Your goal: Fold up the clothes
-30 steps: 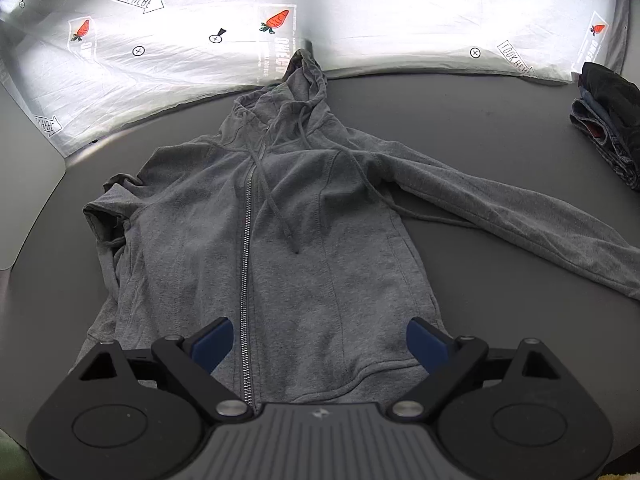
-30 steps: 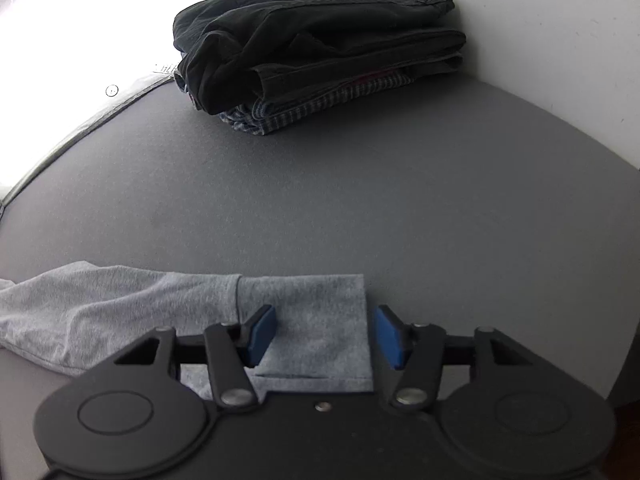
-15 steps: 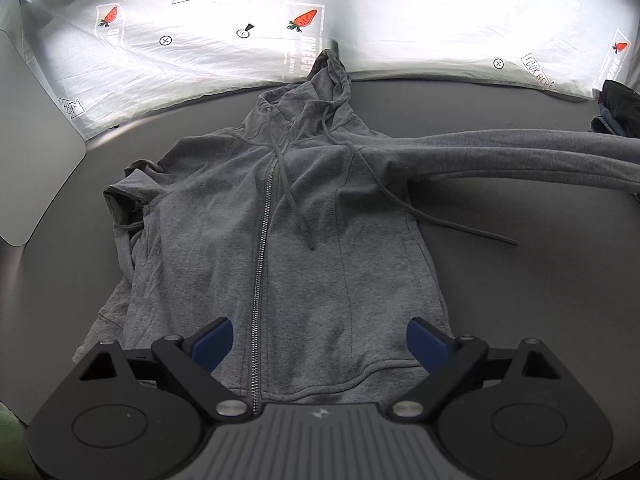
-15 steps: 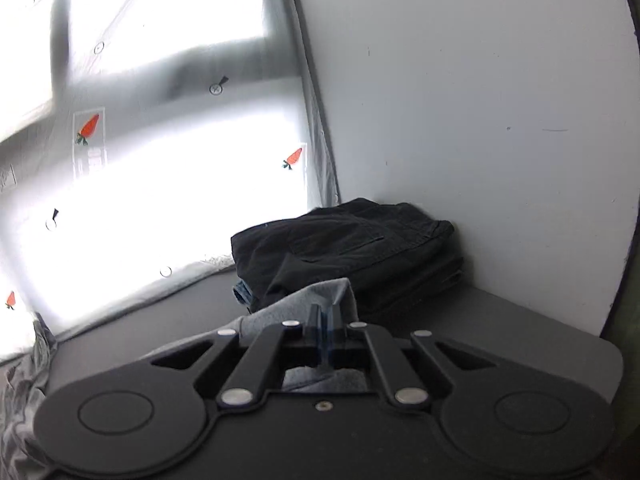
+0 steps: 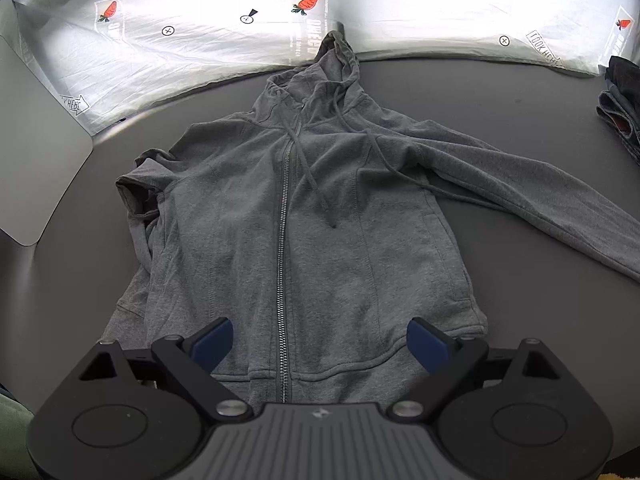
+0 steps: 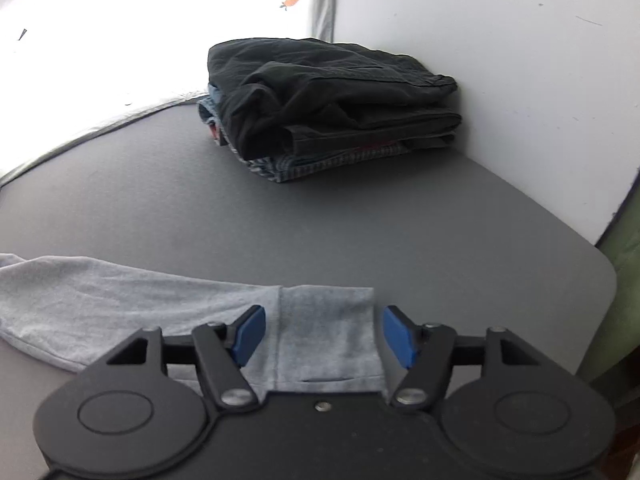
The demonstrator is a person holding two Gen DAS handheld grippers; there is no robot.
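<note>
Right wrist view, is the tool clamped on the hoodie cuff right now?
No, the right tool is open, its blue pads either side of the cuff lying flat on the table.

Grey zip hoodie (image 5: 320, 208) flat, front up, zipped; one sleeve (image 6: 120, 300) stretched sideways, other tucked.

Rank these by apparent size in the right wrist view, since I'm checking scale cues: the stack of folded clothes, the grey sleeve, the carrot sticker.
1. Grey sleeve, though nearness to the camera inflates it.
2. Stack of folded clothes, close in apparent size, so the order is unsure.
3. Carrot sticker, clearly smallest.
</note>
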